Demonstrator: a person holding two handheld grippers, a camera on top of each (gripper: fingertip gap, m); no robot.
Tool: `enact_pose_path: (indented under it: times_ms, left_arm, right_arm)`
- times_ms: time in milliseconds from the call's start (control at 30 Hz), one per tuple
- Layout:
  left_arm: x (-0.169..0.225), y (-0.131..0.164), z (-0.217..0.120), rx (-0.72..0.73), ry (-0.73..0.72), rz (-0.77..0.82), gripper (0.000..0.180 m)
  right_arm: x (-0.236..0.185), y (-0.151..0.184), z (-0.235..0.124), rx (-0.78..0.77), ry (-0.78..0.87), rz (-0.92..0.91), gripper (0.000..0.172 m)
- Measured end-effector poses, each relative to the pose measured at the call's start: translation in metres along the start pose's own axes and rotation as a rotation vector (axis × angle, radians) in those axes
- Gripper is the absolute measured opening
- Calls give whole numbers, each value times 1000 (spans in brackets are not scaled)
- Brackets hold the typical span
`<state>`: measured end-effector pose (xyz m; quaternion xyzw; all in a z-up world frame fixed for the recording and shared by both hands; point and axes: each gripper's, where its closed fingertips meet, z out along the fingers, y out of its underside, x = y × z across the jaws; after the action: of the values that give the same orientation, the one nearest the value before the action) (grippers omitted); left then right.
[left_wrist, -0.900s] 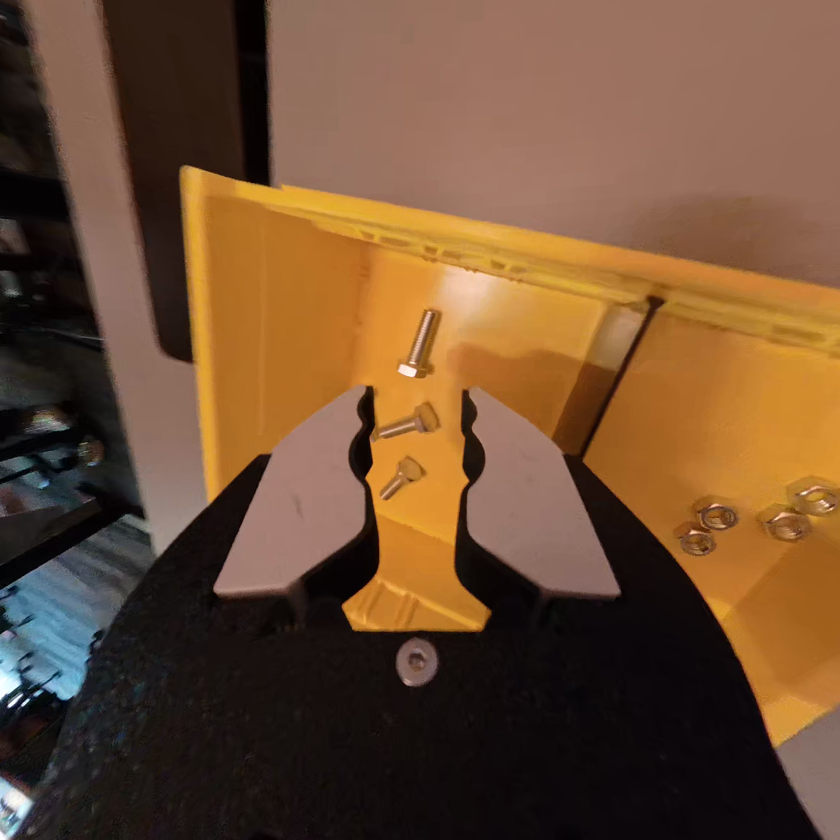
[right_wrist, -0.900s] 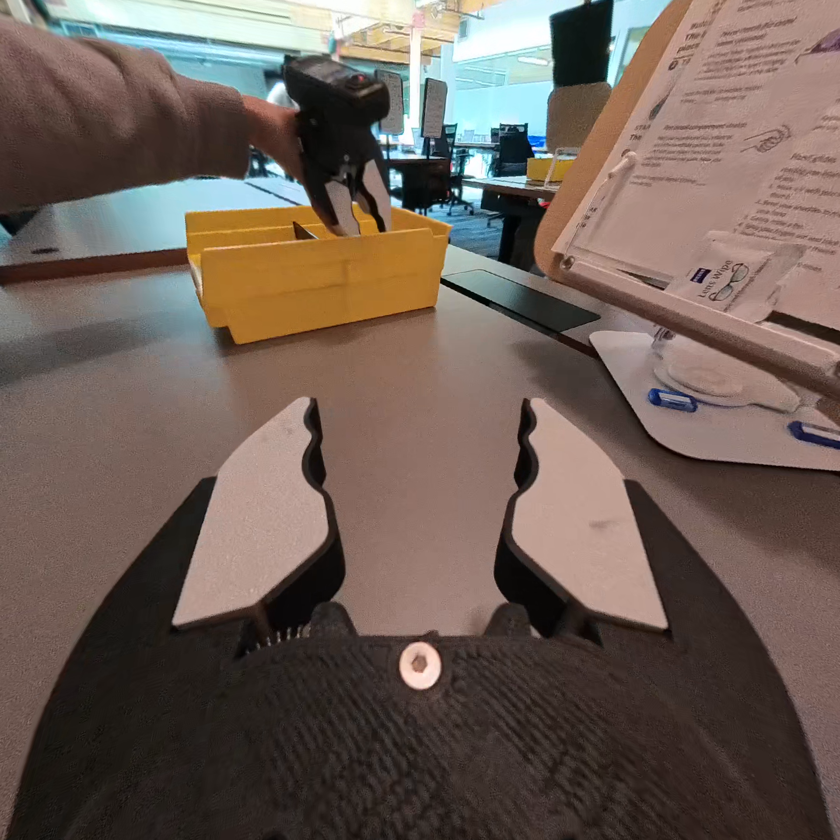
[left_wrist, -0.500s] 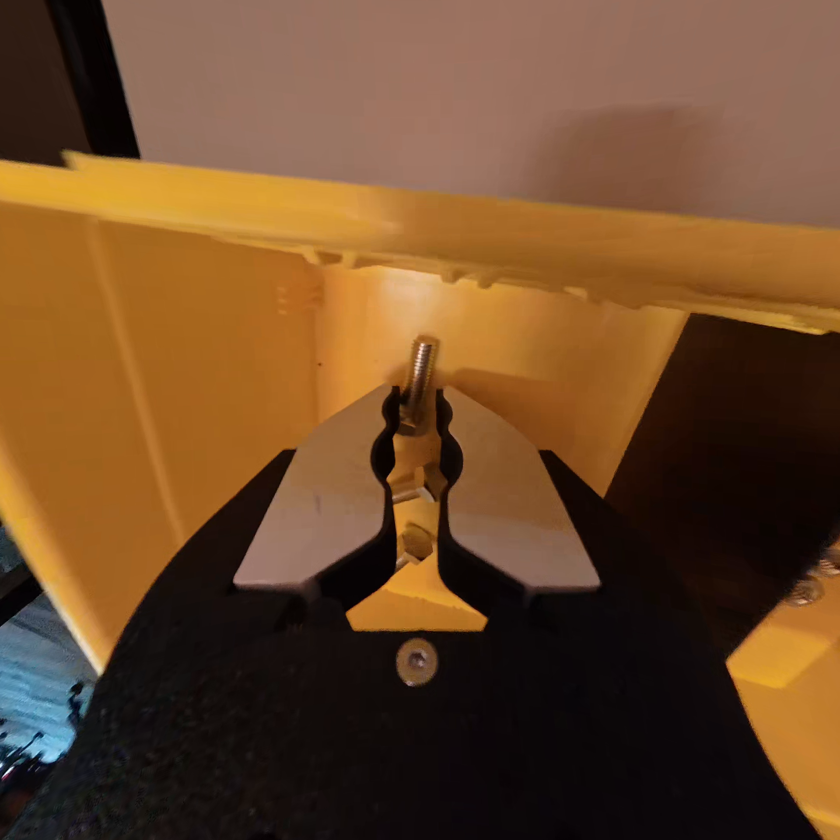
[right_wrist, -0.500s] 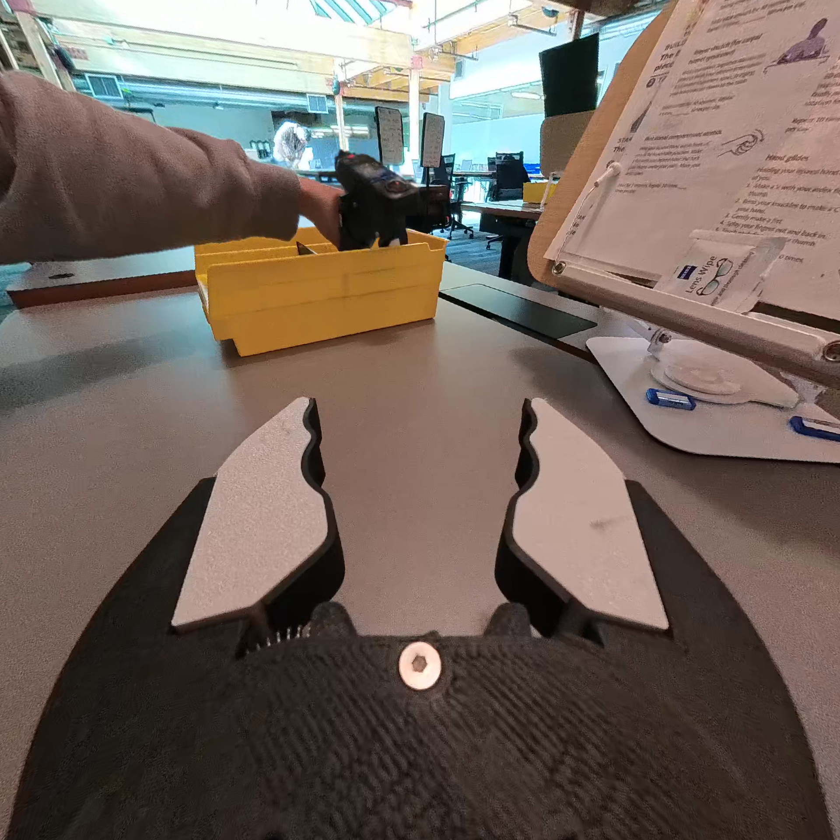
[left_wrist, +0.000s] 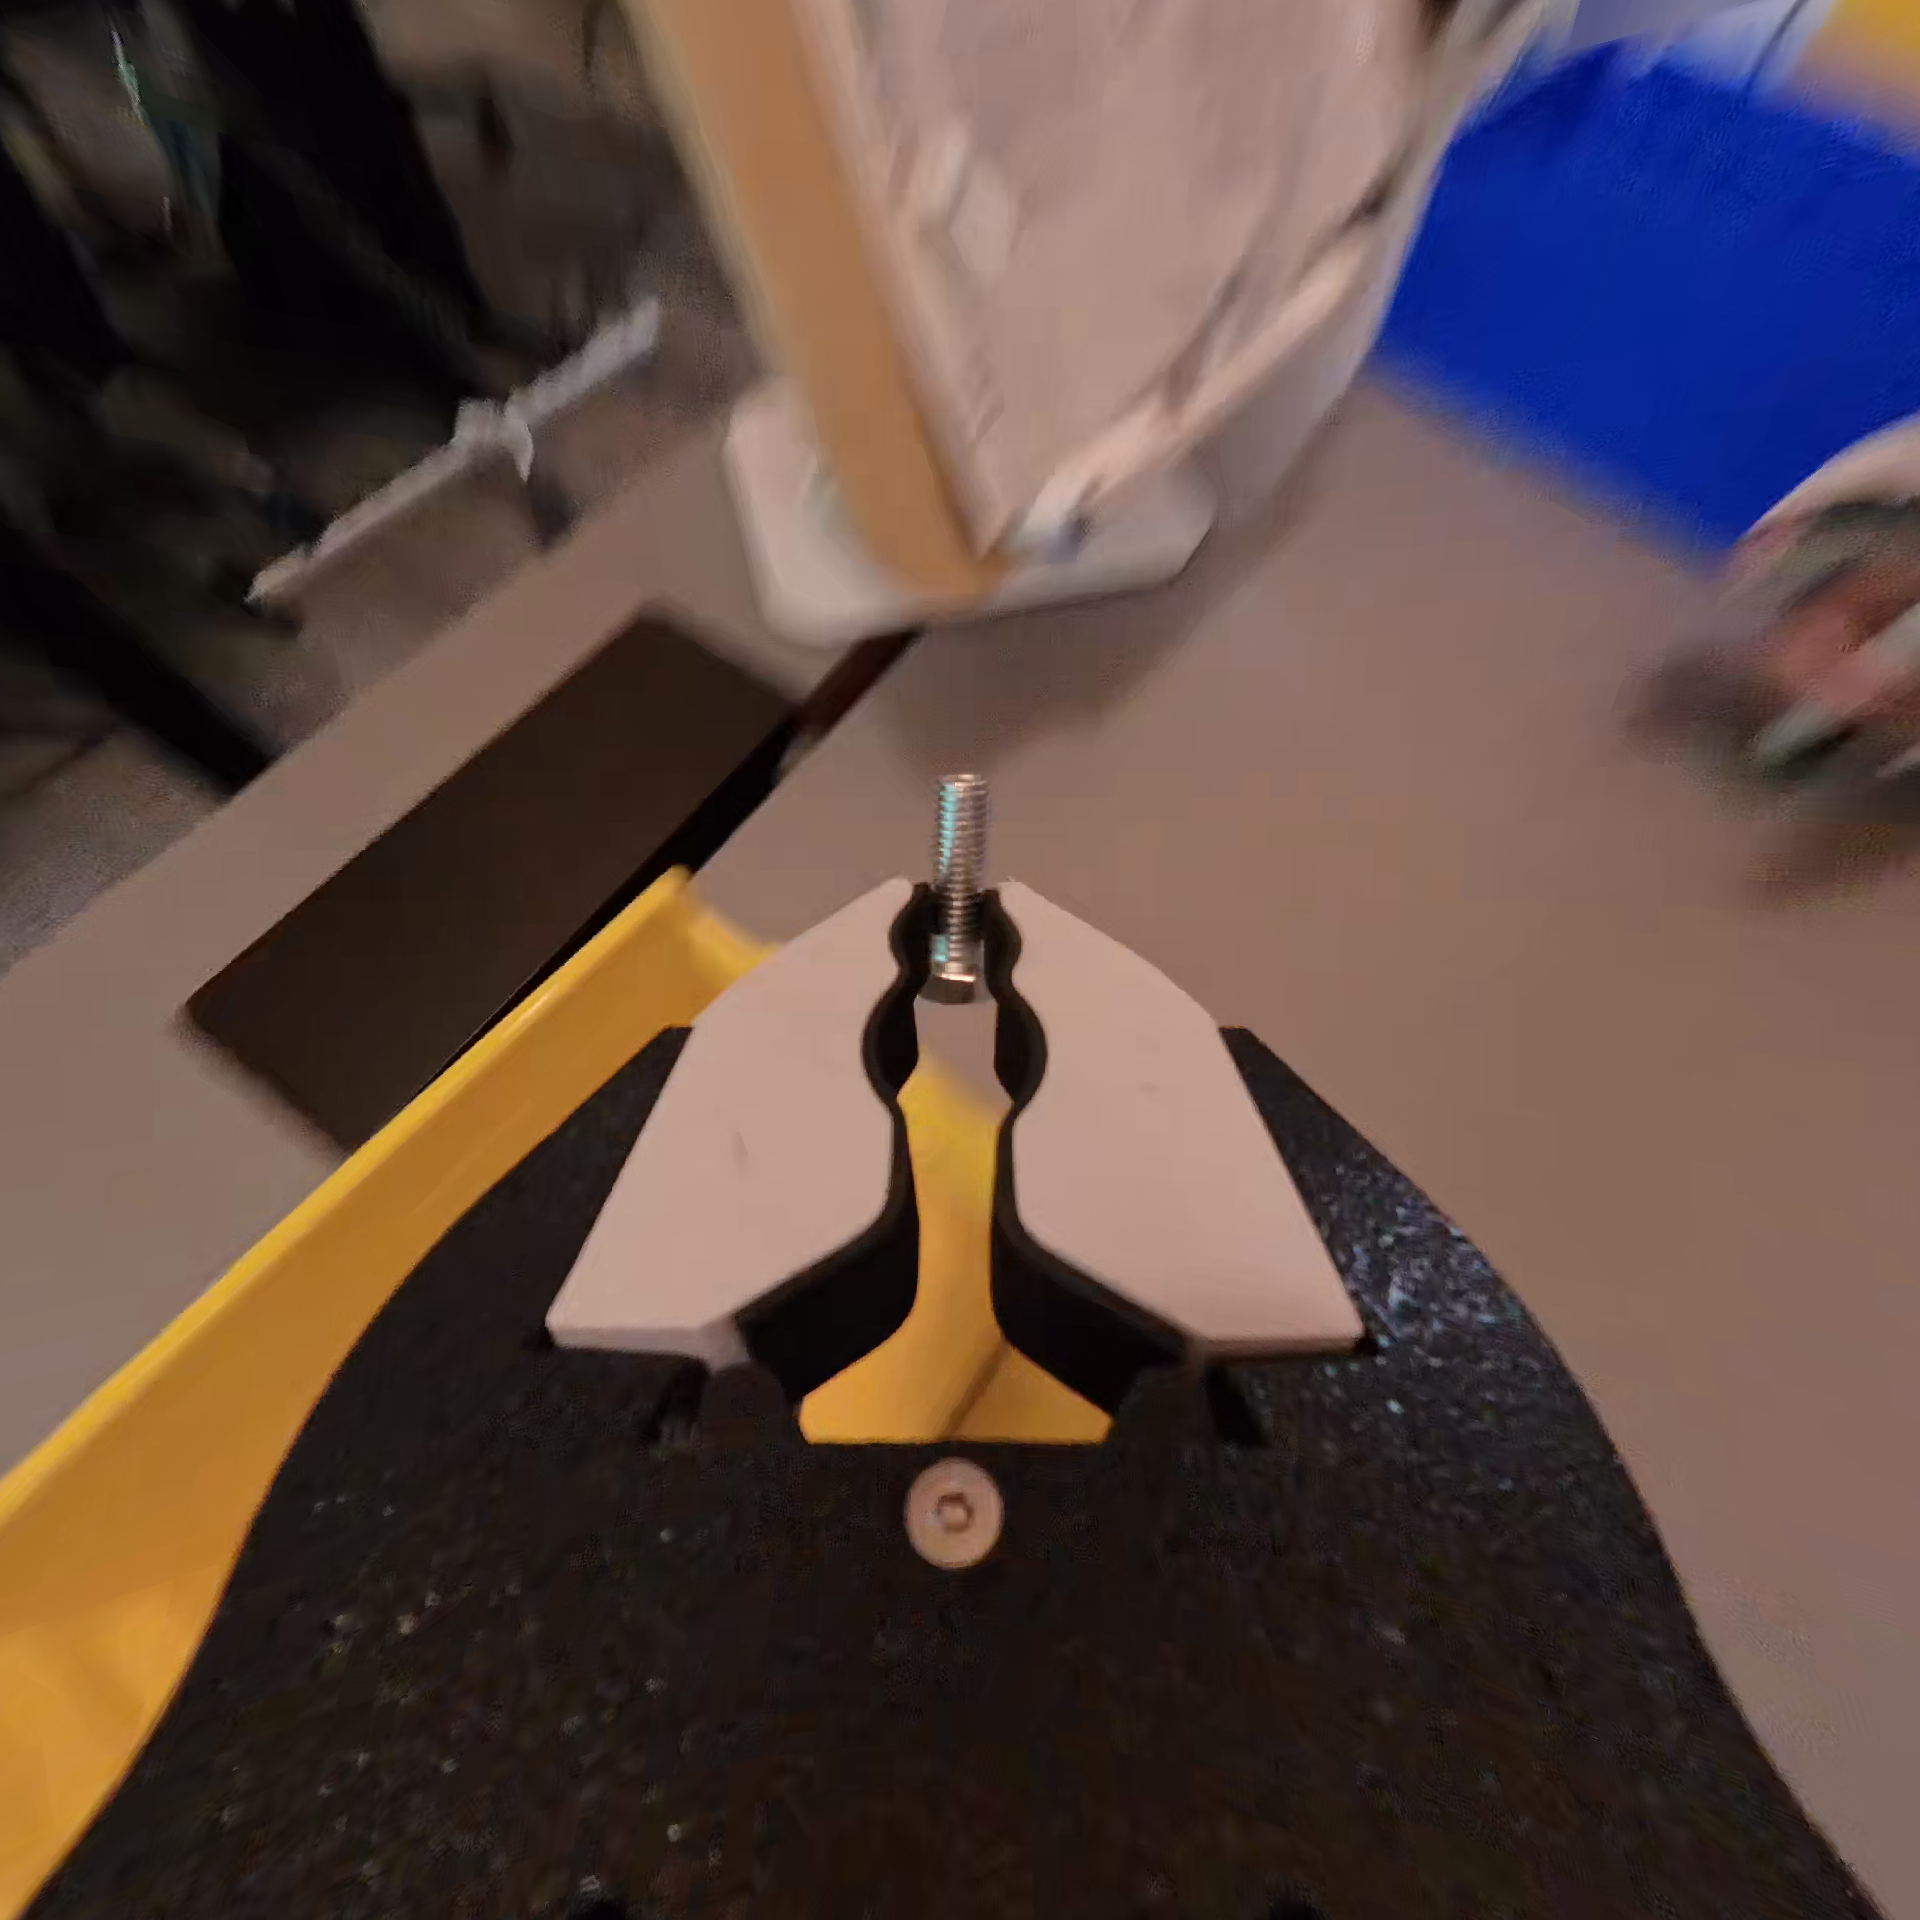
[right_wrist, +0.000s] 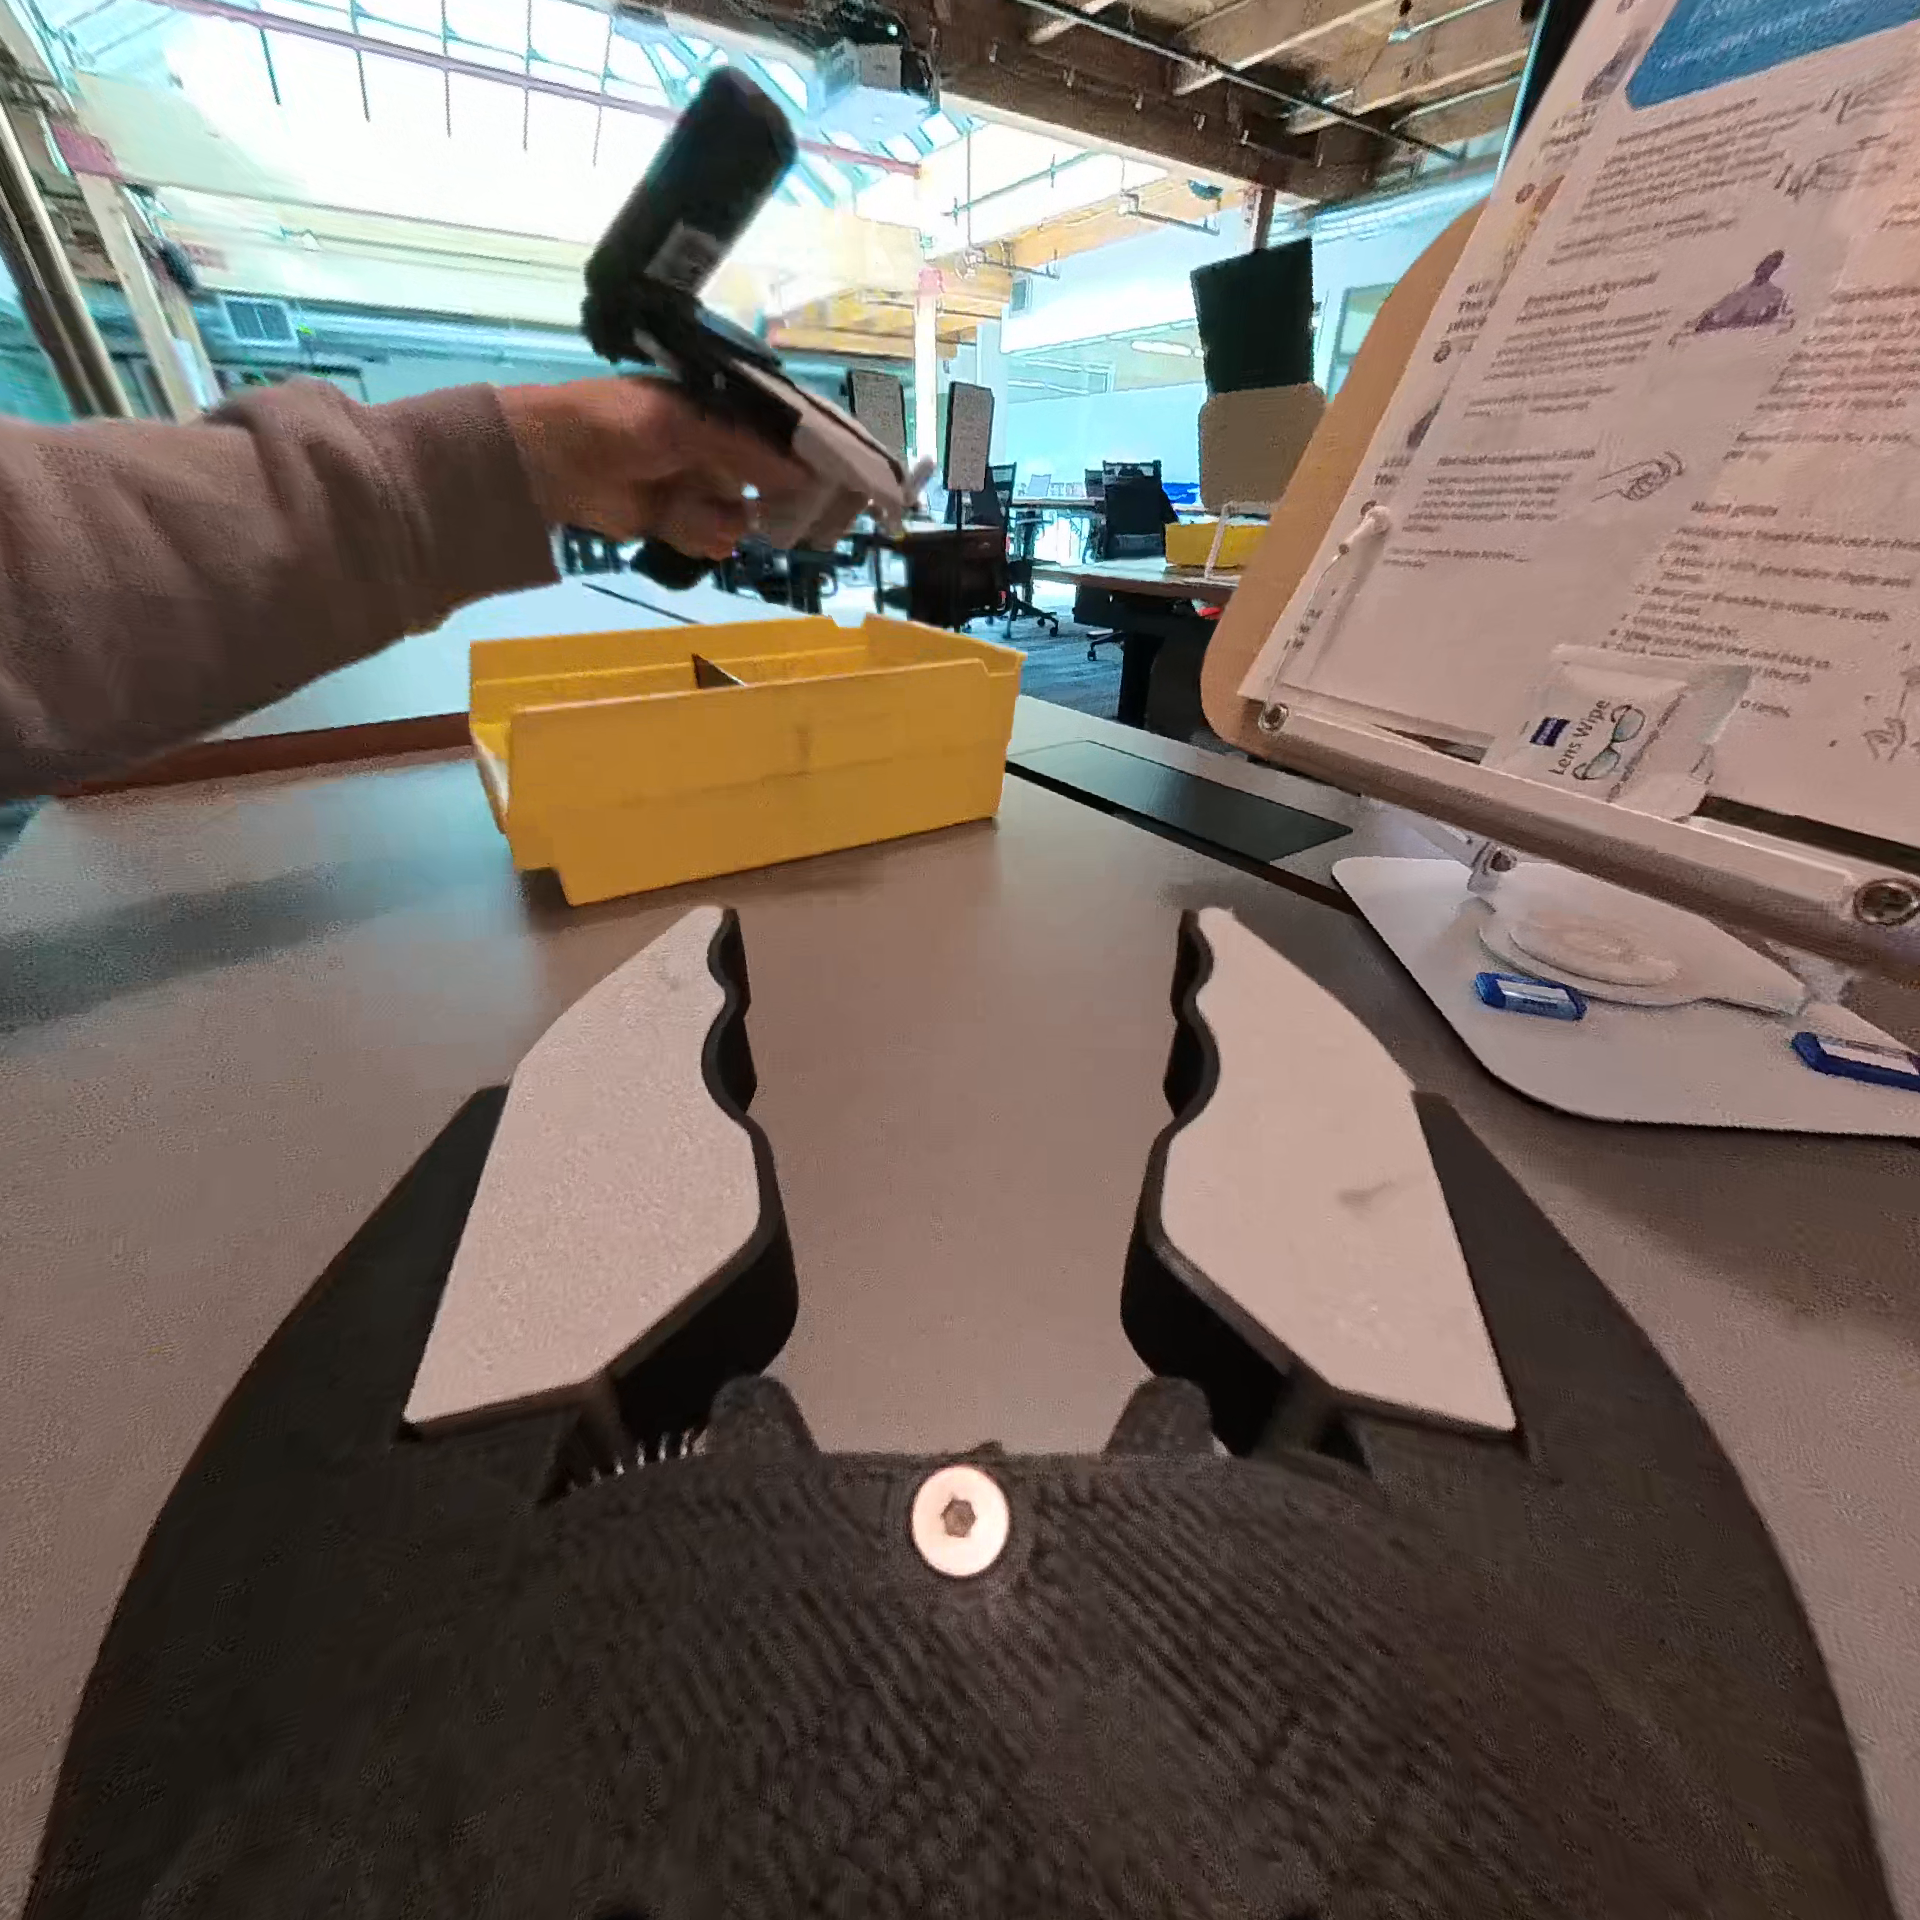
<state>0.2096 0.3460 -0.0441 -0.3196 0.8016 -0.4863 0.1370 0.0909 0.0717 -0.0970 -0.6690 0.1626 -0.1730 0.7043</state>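
Up and out of the yellow bin (left_wrist: 582, 1049) comes the left tool (left_wrist: 957, 914), which was down among the bolts a moment ago. From its own camera, its fingers (left_wrist: 790, 1101) pinch a silver bolt (left_wrist: 958, 883) by the shank just above the head, threads pointing forward, probably so the free end stays usable. Below lies grey worktop (left_wrist: 1351, 935); a blurred document stand (left_wrist: 987, 312) sits ahead.

From the right camera, the right tool (right_wrist: 961, 935) rests low over the worktop, jaws wide and empty, as if waiting. Beyond it the bin stands apart, with the left tool raised above it in the person's hand (right_wrist: 644, 468).
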Motion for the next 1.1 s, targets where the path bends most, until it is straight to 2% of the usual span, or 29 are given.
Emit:
enact_pose_path:
  times_ms: [33, 133, 267, 400, 467, 733, 967, 1000, 1067, 1100]
  left_arm:
    - [28, -20, -5, 105, 70, -43, 9]
    - [110, -46, -4, 277, 250, -80, 9]
    - [203, -42, 30, 392, 419, -91, 9]
    - [265, -31, 61, 509, 552, -77, 8]
    - [285, -23, 76, 534, 582, -49, 8]
    - [307, -13, 95, 575, 613, -18, 8]
    - [303, -7, 98, 535, 549, 39, 9]
    - [301, -8, 97, 526, 529, 49, 10]
    - [295, -12, 93, 513, 474, 85, 24]
    - [294, -12, 91, 489, 456, 118, 22]
  right_arm:
    - [-5, -4, 0, 12, -15, 3, 77]
    - [-17, -15, 1, 36, -35, -13, 70]
    - [-37, -31, -2, 131, -98, 32, 51]
    - [-57, -37, -2, 171, -173, 53, 48]
    - [-61, -37, -2, 172, -173, 37, 48]
    - [-62, -38, -6, 177, -193, 18, 18]
    - [-61, -30, -3, 103, -195, -21, 17]
    - [-60, -30, -2, 106, -186, -25, 17]
    - [-57, -26, -1, 88, -154, -68, 17]
    - [-55, -24, -1, 75, -142, -94, 17]
